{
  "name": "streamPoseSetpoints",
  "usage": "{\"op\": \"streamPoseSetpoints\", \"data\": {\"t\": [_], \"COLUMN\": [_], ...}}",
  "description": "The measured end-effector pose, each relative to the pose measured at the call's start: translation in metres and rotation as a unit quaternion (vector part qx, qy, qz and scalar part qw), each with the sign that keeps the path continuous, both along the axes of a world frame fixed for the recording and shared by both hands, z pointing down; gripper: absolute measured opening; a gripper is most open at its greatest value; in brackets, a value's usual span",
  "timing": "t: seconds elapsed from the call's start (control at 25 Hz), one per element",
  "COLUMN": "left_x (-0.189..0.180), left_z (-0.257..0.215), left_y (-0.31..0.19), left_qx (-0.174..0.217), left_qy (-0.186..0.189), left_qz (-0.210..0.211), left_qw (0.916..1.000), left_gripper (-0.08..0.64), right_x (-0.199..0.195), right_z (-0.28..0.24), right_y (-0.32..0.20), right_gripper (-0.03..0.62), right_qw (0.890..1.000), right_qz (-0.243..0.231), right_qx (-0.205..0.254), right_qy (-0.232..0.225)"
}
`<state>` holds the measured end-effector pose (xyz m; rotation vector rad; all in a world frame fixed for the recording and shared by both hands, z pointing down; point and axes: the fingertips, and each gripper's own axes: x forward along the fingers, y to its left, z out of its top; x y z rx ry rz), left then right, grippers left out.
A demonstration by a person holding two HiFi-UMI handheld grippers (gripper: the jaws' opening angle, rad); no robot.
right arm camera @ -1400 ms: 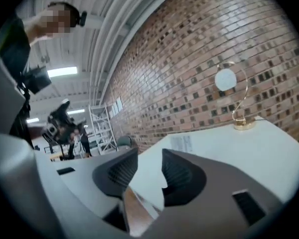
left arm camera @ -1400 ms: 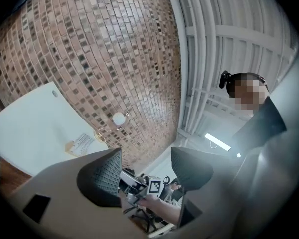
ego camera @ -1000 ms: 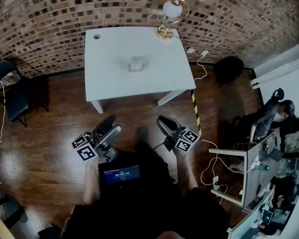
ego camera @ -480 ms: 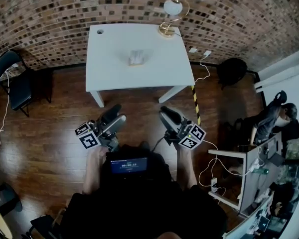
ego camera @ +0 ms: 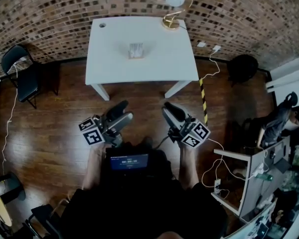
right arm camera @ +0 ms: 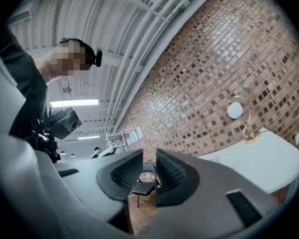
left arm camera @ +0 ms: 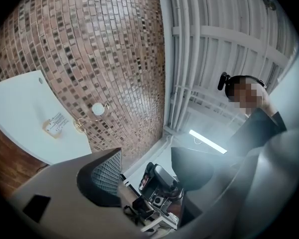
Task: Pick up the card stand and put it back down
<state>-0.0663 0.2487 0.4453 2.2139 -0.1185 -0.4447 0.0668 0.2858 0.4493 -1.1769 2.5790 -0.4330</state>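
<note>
The card stand (ego camera: 135, 50), a small pale card holder, stands near the middle of the white table (ego camera: 109, 63); the left gripper view shows it too, card stand (left arm camera: 55, 125). Both grippers hang over the wooden floor, well short of the table. My left gripper (ego camera: 123, 111) is open and its jaws stand wide apart and empty, left gripper (left arm camera: 149, 168). My right gripper (ego camera: 168, 108) is almost closed; in its own view, right gripper (right arm camera: 149, 171), only a narrow slit shows between the pads, with nothing in it.
A gold lamp with a white globe (ego camera: 173, 9) stands at the table's far right corner. A black chair (ego camera: 20, 73) is at the left. Striped tape (ego camera: 203, 101) and white cables (ego camera: 214, 148) lie on the floor at the right. A cluttered desk (ego camera: 249, 178) and a seated person (ego camera: 284, 118) are at the far right.
The head view has shifted, so the table sits slightly higher and further right in the picture. Both grippers stay low in front of the body, with their jaws as before.
</note>
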Motion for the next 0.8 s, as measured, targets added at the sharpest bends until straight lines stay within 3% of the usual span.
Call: {"op": "streamPoseSetpoints", "data": {"t": [0.16, 0.4, 0.8], "left_x": [0.005, 0.006, 0.007], "left_z": [0.001, -0.01, -0.008], "left_y": [0.006, 0.008, 0.023], "left_qx": [0.003, 0.014, 0.006], "left_qy": [-0.006, -0.008, -0.007], "left_qz": [-0.006, -0.008, -0.007], "left_qw": [1.0, 0.9998, 0.9999], "left_gripper": [0.298, 0.298, 0.298], "right_x": [-0.001, -0.013, -0.027], "right_z": [0.0, -0.002, 0.003], "right_y": [0.004, 0.008, 0.023], "right_gripper": [0.091, 0.087, 0.075], "right_qw": [1.0, 1.0, 0.999], "right_qz": [-0.006, -0.023, -0.032], "right_qx": [0.007, 0.001, -0.014], "right_qy": [-0.013, 0.02, 0.034]}}
